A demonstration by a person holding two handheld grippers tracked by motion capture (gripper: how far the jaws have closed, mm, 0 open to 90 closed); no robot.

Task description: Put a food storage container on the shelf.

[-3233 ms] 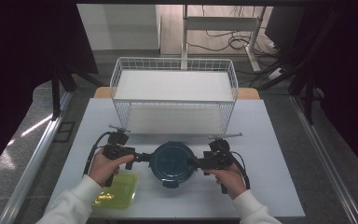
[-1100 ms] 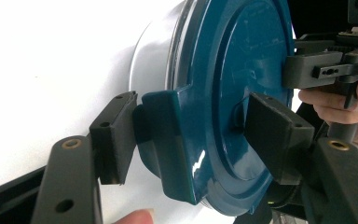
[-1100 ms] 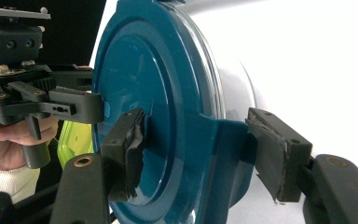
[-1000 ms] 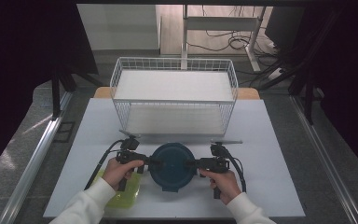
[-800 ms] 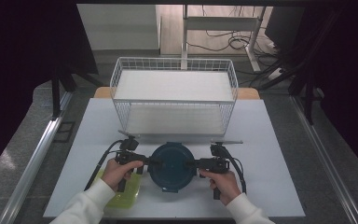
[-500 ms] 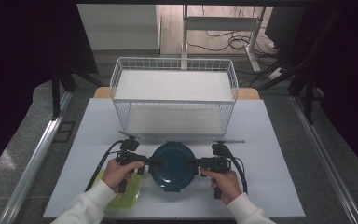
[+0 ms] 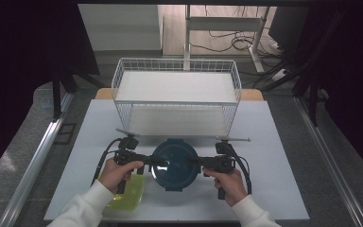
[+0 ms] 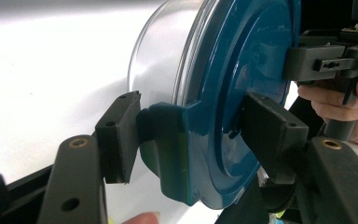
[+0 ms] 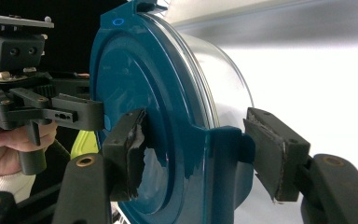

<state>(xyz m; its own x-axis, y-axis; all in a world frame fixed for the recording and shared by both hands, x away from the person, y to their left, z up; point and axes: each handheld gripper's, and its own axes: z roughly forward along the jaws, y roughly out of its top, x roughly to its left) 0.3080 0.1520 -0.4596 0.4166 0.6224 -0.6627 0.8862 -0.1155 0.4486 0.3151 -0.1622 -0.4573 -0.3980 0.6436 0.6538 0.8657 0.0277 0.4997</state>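
Lidded container (image 7: 174,163) between both grippers' fingers

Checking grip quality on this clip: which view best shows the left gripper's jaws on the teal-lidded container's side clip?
The left gripper view. It shows the left gripper up close, its jaws clamped on the lid's side clip. The high view shows the container held between both grippers, clips too small. The right gripper view shows the left gripper farther off.
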